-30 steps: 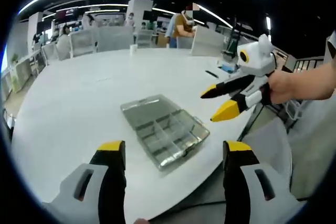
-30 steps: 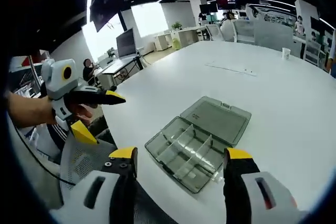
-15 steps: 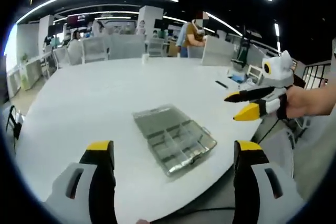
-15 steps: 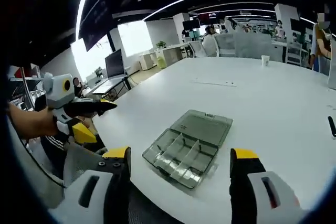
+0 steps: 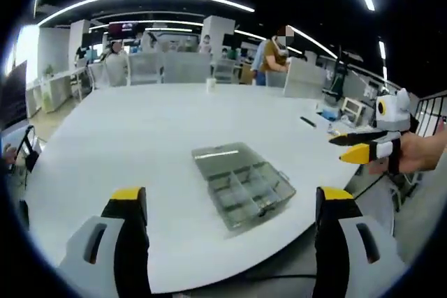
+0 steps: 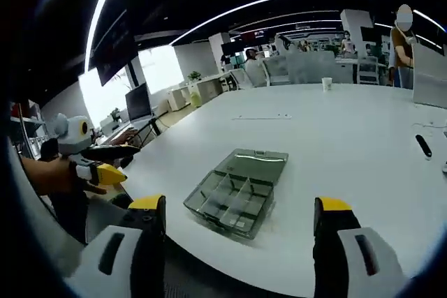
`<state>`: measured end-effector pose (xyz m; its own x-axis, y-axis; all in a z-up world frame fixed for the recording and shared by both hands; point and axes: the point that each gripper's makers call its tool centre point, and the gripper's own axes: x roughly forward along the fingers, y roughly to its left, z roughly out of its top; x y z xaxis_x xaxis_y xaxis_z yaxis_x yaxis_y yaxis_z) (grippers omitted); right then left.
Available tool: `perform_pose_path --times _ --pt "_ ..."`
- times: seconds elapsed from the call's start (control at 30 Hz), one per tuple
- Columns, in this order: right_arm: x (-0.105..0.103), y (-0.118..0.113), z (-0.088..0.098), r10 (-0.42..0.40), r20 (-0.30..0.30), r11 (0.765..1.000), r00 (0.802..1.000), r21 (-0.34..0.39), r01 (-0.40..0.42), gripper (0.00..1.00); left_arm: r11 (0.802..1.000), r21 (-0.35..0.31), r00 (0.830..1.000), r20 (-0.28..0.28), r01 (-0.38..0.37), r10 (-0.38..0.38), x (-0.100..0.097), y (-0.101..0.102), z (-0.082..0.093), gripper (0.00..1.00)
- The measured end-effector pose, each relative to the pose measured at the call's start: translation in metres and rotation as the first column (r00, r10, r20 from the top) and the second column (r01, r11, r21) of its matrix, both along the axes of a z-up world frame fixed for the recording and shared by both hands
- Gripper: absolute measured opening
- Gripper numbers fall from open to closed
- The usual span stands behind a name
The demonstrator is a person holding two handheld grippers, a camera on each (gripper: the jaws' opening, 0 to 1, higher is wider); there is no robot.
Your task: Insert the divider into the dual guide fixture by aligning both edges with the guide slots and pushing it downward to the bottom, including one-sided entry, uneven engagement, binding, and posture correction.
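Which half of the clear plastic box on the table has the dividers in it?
The half of the organizer box nearer the table edge; its compartments have dividers, while the flat lid lies open behind.

An open compartment box lies on the surface near its front edge, lid behind the tray. A cup stands far back. The left hand-held gripper and right hand-held gripper flank the box, apart from it.

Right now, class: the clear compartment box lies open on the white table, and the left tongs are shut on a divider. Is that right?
Not quite. The left tongs are open and hold nothing, as the left gripper view shows. The clear compartment box does lie open on the white table.
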<state>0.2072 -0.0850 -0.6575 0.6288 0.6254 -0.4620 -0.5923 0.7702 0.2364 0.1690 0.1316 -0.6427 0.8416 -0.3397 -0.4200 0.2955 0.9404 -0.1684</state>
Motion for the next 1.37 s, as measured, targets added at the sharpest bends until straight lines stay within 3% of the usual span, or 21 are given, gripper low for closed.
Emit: perform_pose_path --times 0.17,0.37,0.63,1.37 --pt "-0.008 0.0 -0.004 -0.014 -0.01 1.0 1.0 0.014 0.014 0.89 1.0 -0.008 0.999 -0.021 -0.025 0.025 -0.008 0.004 -0.005 0.99" --pt "-0.009 -0.002 -0.005 -0.022 -0.005 1.0 1.0 0.005 0.022 0.89 0.999 -0.002 0.999 0.009 -0.05 0.05 -0.012 0.005 0.006 0.99" --pt "-0.013 -0.006 -0.01 -0.027 -0.026 1.0 0.999 -0.012 0.026 0.89 0.997 -0.003 0.997 0.005 -0.073 0.073 -0.015 0.01 0.005 0.99" --pt "-0.015 -0.005 -0.016 -0.021 -0.047 0.999 0.999 -0.035 0.019 0.88 0.996 0.008 0.995 -0.045 -0.085 0.086 -0.022 0.012 -0.004 0.99"
